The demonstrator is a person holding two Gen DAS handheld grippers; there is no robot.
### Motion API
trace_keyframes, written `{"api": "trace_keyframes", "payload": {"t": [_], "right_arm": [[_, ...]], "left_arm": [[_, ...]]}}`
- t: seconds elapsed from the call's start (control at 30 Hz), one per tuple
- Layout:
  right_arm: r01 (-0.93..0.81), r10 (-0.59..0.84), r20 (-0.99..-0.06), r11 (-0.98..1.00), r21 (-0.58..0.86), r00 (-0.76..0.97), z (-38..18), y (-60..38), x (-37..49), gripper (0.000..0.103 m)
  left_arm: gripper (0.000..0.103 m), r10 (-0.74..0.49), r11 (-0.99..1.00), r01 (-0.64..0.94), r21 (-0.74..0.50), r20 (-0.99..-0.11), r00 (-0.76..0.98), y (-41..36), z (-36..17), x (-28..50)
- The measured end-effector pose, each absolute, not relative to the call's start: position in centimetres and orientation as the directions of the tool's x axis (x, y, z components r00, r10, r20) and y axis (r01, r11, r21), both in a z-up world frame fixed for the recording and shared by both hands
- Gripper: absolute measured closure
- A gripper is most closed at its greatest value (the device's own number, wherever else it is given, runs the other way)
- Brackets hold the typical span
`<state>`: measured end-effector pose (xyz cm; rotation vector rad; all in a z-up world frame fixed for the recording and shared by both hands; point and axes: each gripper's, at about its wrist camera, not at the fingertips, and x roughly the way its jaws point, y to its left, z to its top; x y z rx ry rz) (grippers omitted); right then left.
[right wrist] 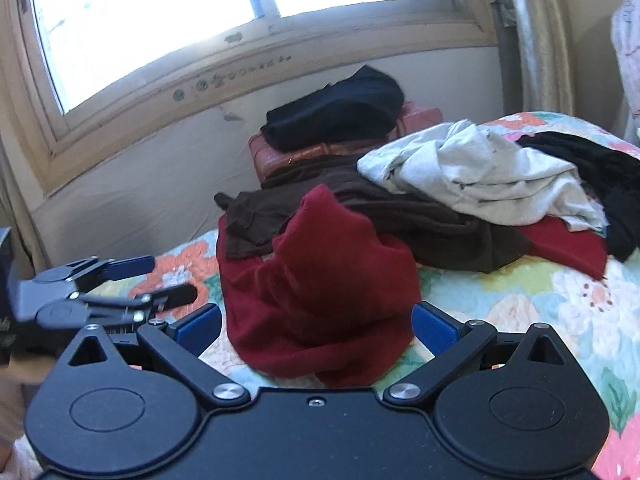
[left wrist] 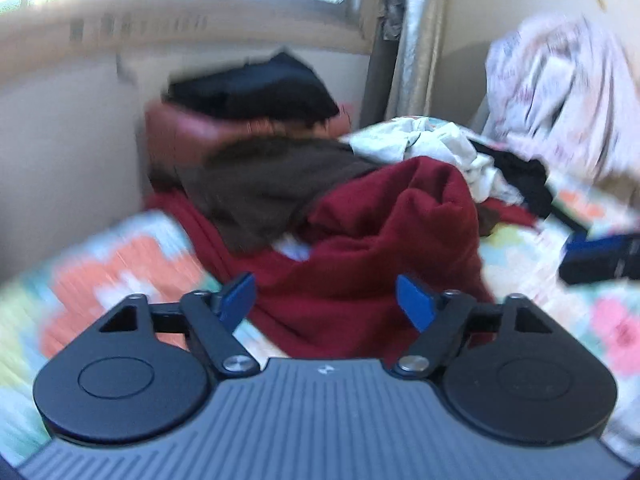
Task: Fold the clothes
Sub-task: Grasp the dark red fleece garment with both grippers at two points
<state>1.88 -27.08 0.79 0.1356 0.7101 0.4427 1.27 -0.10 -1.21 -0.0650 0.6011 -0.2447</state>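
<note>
A crumpled dark red garment [left wrist: 380, 248] [right wrist: 320, 292] lies on the floral bedspread [right wrist: 520, 288] right in front of both grippers. Behind it a brown garment [right wrist: 360, 208] overlaps it, with a pale grey-white garment [right wrist: 480, 176] and a black one [right wrist: 600, 168] heaped to the right. My left gripper [left wrist: 328, 302] is open just short of the red cloth and holds nothing; the left wrist view is blurred. My right gripper [right wrist: 318, 328] is also open, its blue fingertips [right wrist: 200, 326] straddling the red garment's near edge. In the right wrist view the left gripper [right wrist: 160, 280] hovers at the left over the bed.
A folded black garment [right wrist: 336, 112] rests on a reddish-brown box [right wrist: 420, 114] against the wall under the window [right wrist: 160, 20]. A pale patterned cloth [left wrist: 560, 80] hangs at the right, beside a curtain [right wrist: 540, 40]. Bare bedspread shows at the front left [left wrist: 100, 272] and front right.
</note>
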Motion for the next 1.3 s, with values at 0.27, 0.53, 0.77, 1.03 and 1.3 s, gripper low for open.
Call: {"api": "trace_keyframes", "payload": {"t": [0.27, 0.53, 0.77, 1.03, 1.3], "right_arm": [[-0.405, 0.439, -0.663, 0.888, 0.217, 0.606, -1.8, -25.5, 5.2, 0.019], [-0.489, 0.356, -0.635, 0.872, -0.038, 0.685, -2.9, -22.1, 8.0, 0.015], [-0.494, 0.376, -0.614, 0.869, -0.026, 0.694, -5.2, -20.9, 11.6, 0.023], [-0.456, 0.503, -0.560, 0.859, 0.235, 0.659, -5.5, -21.4, 10.0, 0.077], [-0.421, 0.545, -0.542, 0.838, 0.346, 0.640, -5.3, -22.7, 7.4, 0.080]], "left_arm": [[0.037, -0.279, 0.959, 0.179, -0.219, -0.627, 0.727, -0.6, -6.4, 6.7], [0.015, -0.374, 0.894, 0.109, -0.435, -0.587, 0.718, 2.4, -9.4, 10.1], [0.007, -0.393, 0.864, 0.050, -0.501, -0.610, 0.688, 3.2, -10.9, 10.5], [0.024, -0.409, 0.882, 0.166, -0.442, -0.539, 0.736, -1.8, -10.8, 10.3], [0.079, -0.507, 0.823, 0.225, -0.521, -0.496, 0.705, -3.8, -9.6, 9.3]]}}
